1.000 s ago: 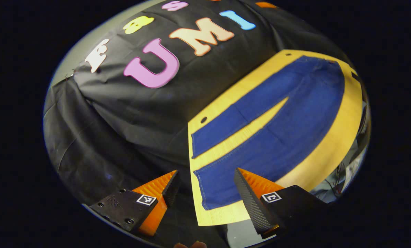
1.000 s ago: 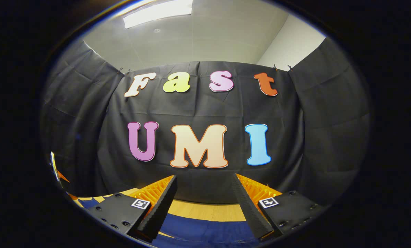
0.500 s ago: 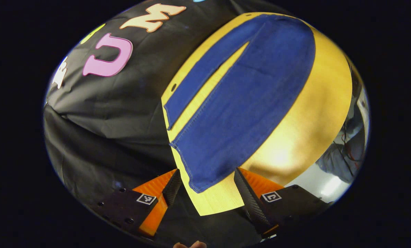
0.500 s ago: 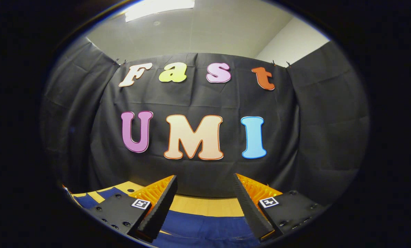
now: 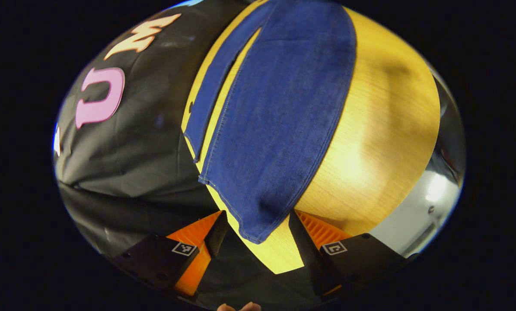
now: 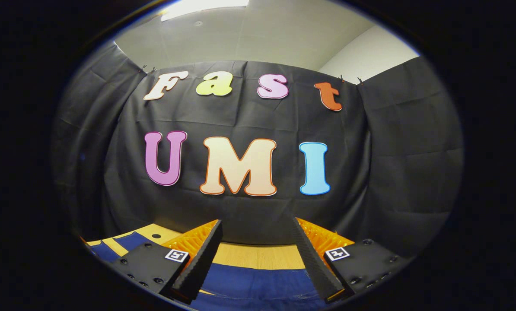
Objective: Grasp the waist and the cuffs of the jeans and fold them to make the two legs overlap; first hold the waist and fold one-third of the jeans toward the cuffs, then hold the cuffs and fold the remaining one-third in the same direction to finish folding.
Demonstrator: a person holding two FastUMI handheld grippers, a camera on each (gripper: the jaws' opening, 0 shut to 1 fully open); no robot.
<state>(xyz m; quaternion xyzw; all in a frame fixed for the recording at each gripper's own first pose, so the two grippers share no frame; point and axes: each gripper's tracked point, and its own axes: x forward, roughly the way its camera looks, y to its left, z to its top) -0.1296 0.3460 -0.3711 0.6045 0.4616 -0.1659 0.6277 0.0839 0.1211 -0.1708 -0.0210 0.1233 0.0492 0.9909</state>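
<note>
Blue jeans (image 5: 279, 121) lie flat on the wooden table (image 5: 379, 129), the two legs spread apart. In the left gripper view the near leg's cuff (image 5: 245, 220) reaches down between my fingers. My left gripper (image 5: 256, 239) is open, its fingers on either side of that cuff corner, just above the table edge. In the right gripper view a strip of the jeans (image 6: 249, 283) lies below my right gripper (image 6: 258, 250), which is open and holds nothing. The waist end is far off at the top of the left gripper view.
The table's (image 6: 258, 255) far edge runs close to the black cloth wall. A small hole (image 6: 156, 236) marks the table top near its left corner. A grey floor (image 5: 422, 203) lies past the table's right side in the left gripper view.
My left gripper has swung and dropped toward the near leg's cuff, which now lies between its fingers. My right gripper has tipped slightly downward, so more of the jeans shows.
</note>
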